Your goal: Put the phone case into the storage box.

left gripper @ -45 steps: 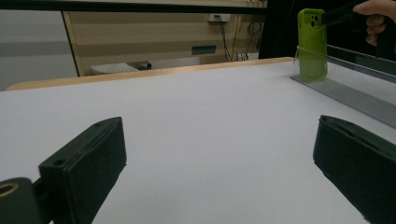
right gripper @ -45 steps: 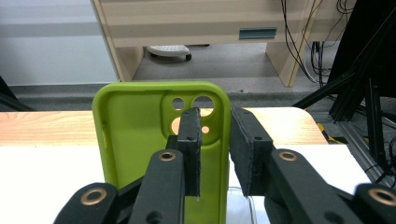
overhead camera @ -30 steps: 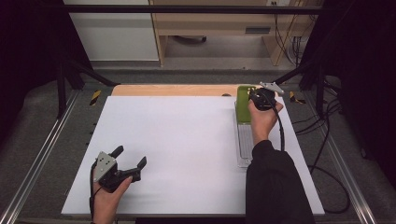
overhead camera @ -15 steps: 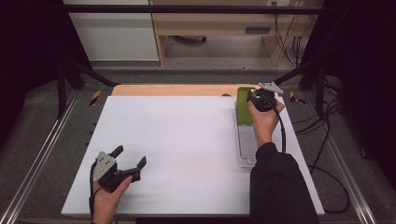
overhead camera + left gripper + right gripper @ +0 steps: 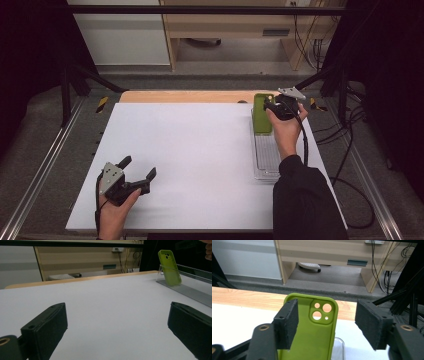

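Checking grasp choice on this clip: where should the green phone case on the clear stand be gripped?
Probably across its two long side edges, near the top, coming from the open inner side. The phone case leans upright on the stand, so both edges are free. The right gripper already straddles it, its jaws just opening.

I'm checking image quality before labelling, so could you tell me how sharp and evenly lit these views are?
High view: white table bright, surroundings dark, slightly soft. Left gripper view: near pads soft, green phone case sharper. Right gripper view: phone case evenly lit, no glare.
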`<state>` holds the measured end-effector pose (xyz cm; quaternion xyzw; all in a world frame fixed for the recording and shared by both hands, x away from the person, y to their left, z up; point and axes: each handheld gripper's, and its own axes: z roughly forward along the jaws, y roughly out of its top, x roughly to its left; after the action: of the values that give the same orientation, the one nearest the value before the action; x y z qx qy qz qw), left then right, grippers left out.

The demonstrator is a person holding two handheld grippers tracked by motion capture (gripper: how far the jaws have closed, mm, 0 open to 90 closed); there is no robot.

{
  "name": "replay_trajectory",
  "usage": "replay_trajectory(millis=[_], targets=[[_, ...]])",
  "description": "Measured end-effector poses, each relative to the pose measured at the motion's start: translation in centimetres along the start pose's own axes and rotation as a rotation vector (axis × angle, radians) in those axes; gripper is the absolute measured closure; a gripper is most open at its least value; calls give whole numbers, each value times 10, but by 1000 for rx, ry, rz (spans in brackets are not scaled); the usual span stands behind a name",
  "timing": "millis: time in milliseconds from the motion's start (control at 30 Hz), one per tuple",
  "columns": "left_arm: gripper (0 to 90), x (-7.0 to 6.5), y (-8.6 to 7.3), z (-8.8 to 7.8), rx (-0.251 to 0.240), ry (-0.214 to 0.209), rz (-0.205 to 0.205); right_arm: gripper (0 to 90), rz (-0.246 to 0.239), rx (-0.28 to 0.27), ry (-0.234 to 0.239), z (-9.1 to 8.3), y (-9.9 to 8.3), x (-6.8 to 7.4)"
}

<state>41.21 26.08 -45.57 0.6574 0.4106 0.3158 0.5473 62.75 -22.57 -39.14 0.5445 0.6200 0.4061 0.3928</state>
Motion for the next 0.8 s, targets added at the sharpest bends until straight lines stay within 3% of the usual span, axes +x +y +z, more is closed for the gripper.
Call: replay_trajectory(millis=[367,500,633,800], targets=[[20,2,-1,0,-1,10,-12,180,-12,23,-3,-11,6,0],[20,3,-1,1,2,11,-8,117,10,52,26,-13,6,-1],[19,3,-1,2,8,10,0,72,-4,82,56,-16,6,0],[19,4,-2,0,8,18,-2,70,2,53,80,-27,6,-2]])
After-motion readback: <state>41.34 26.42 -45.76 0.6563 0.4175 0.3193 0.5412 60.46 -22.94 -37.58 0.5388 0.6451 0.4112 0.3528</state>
